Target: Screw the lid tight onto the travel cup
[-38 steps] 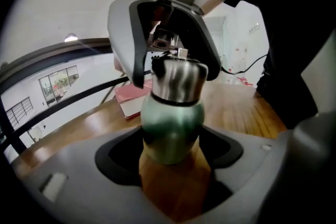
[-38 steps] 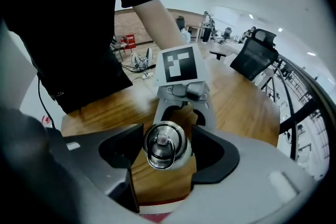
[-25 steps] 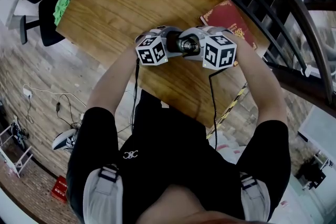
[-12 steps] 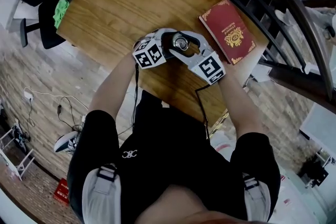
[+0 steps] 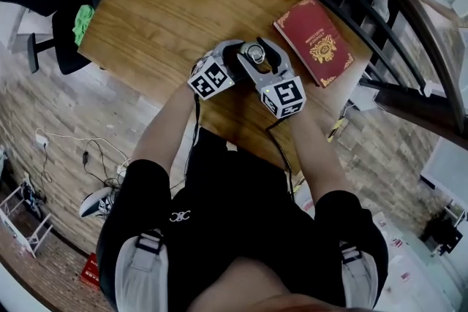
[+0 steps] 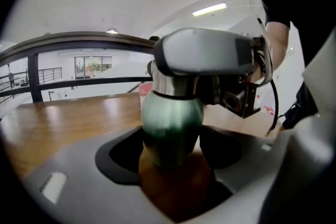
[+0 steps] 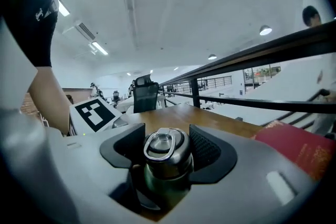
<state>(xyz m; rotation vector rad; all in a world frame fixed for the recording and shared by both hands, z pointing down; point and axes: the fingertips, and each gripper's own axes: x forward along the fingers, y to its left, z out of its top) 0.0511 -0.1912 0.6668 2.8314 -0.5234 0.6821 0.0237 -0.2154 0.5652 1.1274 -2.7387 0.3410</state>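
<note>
Your left tool (image 6: 170,150) pinches the rounded body of the green steel travel cup (image 6: 170,120) over the wooden counter (image 5: 168,4), red booklet (image 5: 314,40) at 3 o'clock. Your right tool (image 7: 168,159) clamps the ringed metal lid (image 7: 164,144). Smooth, stiff metal probably slips; hold the sides firmly.

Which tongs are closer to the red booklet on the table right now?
Right. The right tongs clamp the lid from the side facing the red booklet; the left tongs hold the travel cup from the far side, farther from it.
</note>
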